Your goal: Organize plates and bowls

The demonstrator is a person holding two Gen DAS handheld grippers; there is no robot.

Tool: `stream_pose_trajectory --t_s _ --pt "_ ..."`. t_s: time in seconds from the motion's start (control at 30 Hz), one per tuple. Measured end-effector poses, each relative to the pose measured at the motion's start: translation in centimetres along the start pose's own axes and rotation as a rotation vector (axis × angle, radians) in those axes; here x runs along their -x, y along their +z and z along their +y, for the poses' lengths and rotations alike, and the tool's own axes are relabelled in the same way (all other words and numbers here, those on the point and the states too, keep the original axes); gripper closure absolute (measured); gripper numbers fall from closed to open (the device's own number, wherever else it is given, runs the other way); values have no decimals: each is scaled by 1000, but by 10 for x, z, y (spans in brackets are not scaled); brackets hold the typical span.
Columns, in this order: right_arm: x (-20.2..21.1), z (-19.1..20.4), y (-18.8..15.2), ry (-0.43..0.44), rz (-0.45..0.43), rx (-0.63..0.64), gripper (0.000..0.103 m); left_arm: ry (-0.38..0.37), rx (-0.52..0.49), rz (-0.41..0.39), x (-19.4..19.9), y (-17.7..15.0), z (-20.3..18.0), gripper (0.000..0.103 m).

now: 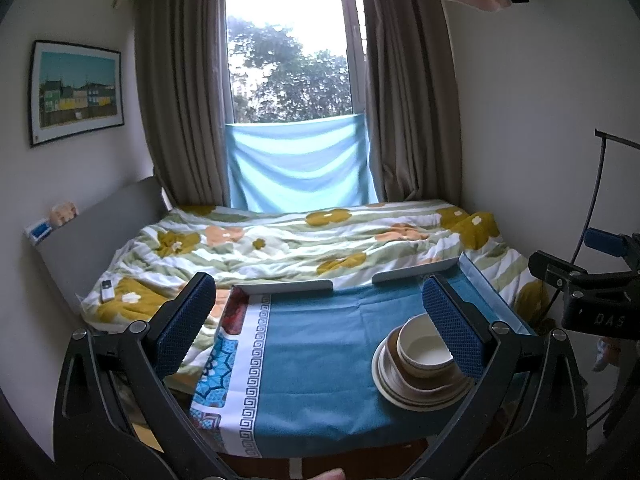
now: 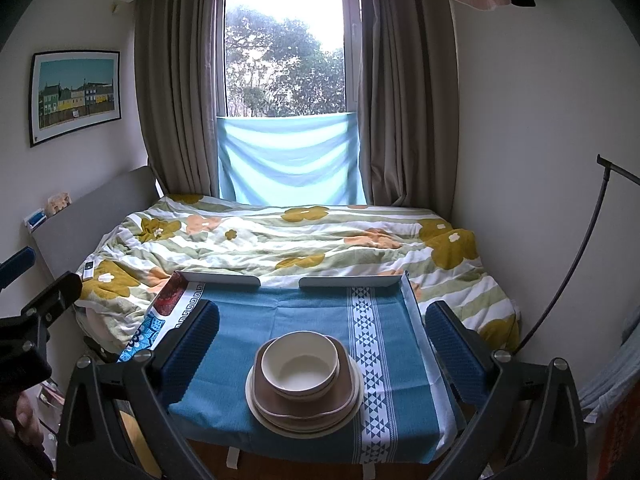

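Left gripper [image 1: 318, 316]: spread wide, empty.
Right gripper [image 2: 322, 334]: spread wide, empty.
Risk: bowl [image 2: 299, 364] atop stacked plates [image 2: 352, 400]; careless nudge likely toppled stack.

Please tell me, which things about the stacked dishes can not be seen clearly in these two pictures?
- Stack of dishes: the plate count; in both views the bowl and overlapping rims hide it.
- Right side of the stack, left wrist view: covered by the left gripper finger.
- Table under the blue cloth: hidden in both views.
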State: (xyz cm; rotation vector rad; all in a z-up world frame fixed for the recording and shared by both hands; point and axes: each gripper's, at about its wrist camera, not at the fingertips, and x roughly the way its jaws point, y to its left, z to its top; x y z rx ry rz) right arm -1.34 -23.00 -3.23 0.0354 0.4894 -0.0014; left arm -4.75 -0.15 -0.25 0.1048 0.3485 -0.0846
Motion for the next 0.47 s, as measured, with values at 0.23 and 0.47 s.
stream_pose_trajectory --t_s 0.23,0.47 --pt "0 0 0 1 0 0 1 12 1 -1 0 0 -6 0" --pt "-1 0 1 9 3 7 1 21 1 -11 0 0 -13 0"
